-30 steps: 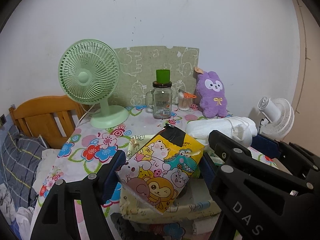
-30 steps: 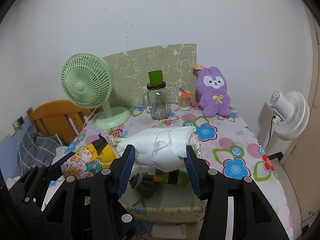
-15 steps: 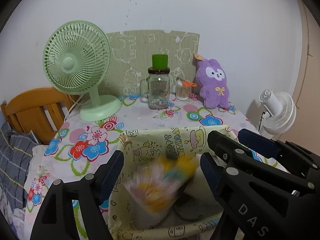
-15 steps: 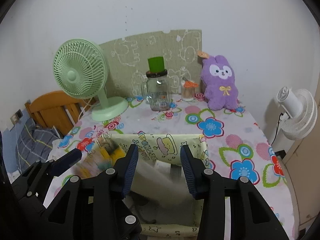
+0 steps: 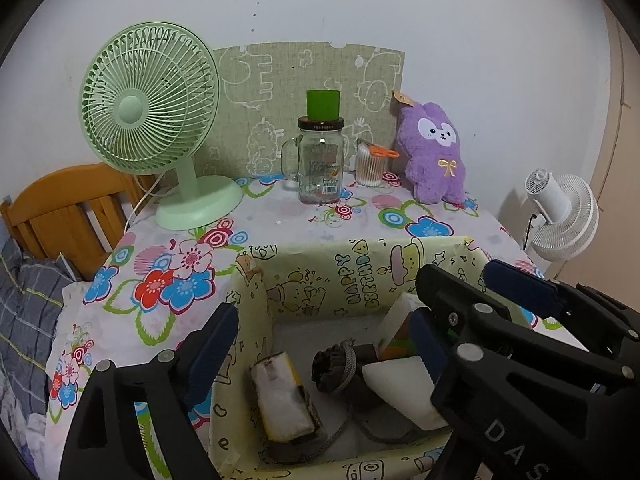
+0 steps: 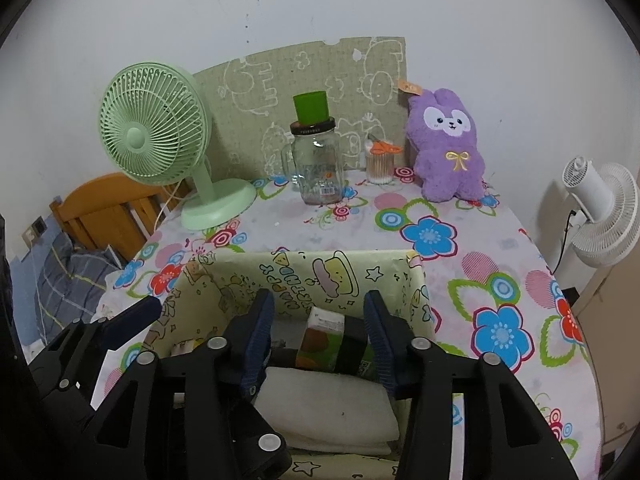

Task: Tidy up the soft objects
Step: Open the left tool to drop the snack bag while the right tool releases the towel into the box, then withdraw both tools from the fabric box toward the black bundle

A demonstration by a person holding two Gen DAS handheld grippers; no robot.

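where the yellow box (image 5: 424, 268) stands on the flowered worktop (image 5: 280, 216), the snack bag (image 5: 282, 396) lies flat inside, long axis pointing away, below the opening, empty left tongs (image 5: 324, 356); the white cloth (image 6: 328, 412) lies crosswise beneath the opening, empty right tongs (image 6: 320, 340).

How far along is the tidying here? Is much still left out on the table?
Several soft things already lie in the yellow box: a white folded cloth, a pouch and a grey drawstring bag. Both the left gripper and the right gripper are opening above the box, holding nothing. The purple plush rabbit is left out.
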